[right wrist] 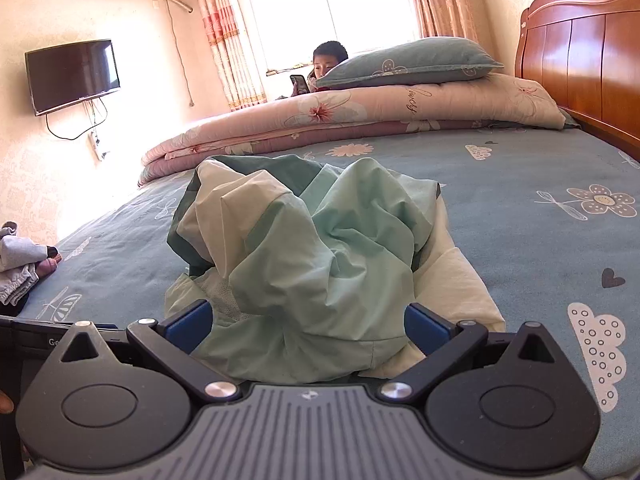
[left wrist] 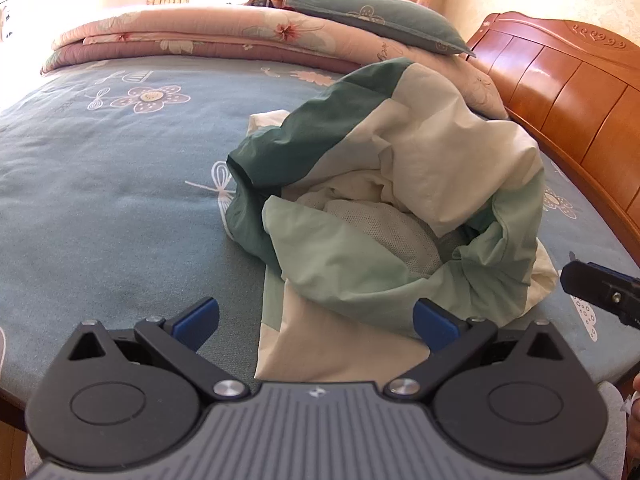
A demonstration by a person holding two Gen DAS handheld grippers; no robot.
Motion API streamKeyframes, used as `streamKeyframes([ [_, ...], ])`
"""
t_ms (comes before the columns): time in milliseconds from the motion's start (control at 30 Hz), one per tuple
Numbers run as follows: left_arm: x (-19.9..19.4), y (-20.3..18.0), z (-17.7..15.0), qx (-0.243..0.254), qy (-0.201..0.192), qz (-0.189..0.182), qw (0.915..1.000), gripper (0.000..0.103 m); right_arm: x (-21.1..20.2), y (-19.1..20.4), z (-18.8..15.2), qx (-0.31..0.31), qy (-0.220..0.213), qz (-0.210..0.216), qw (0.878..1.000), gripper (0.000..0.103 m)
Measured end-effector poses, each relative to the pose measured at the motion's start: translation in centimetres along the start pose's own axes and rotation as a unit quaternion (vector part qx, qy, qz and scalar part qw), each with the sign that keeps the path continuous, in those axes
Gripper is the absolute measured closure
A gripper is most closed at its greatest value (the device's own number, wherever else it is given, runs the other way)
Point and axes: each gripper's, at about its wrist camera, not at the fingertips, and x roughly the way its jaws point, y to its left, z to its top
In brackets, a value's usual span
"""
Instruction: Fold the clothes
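One crumpled jacket of mint, dark-green and cream thin fabric point(left wrist: 384, 200) lies heaped on the blue flowered bed point(left wrist: 100, 200). Left of the heap, the left claw point(left wrist: 316, 320) gapes empty; right of it, the right claw point(right wrist: 308, 326) likewise. Pinching several bunched layers at once could tangle the fold.

The left gripper point(left wrist: 316, 320) is level and low, its two blue-padded fingers point(left wrist: 198, 318) spread wide with nothing pinched between them. The right gripper point(right wrist: 308, 326) sits in the same pose, blue pads point(right wrist: 190, 326) far apart and gripping nothing. In the left wrist view, the dark tip of the right gripper point(left wrist: 600, 288) pokes in well to the right of the left claw, slightly ahead of it.
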Motion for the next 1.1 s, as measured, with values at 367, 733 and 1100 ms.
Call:
streamKeyframes([
  [367,1.3,0.1,1.2,0.051,0.019,-0.038,0.9978,0.001,2.2,-1.6,0.0,0.024,0.049,0.004,0.999,0.013],
  [733,2.8,1.0,6.0,0.202,0.063,-0.069,0.9749,0.033,2.1,-2.8,0.6,0.024,0.038,0.009,0.999,0.013],
  [1100,3.7,-1.5,11.1,0.438,-0.011,-0.022,0.8986,0.051,2.2,-3.4,1.3,0.033,0.035,0.009,0.999,0.013],
])
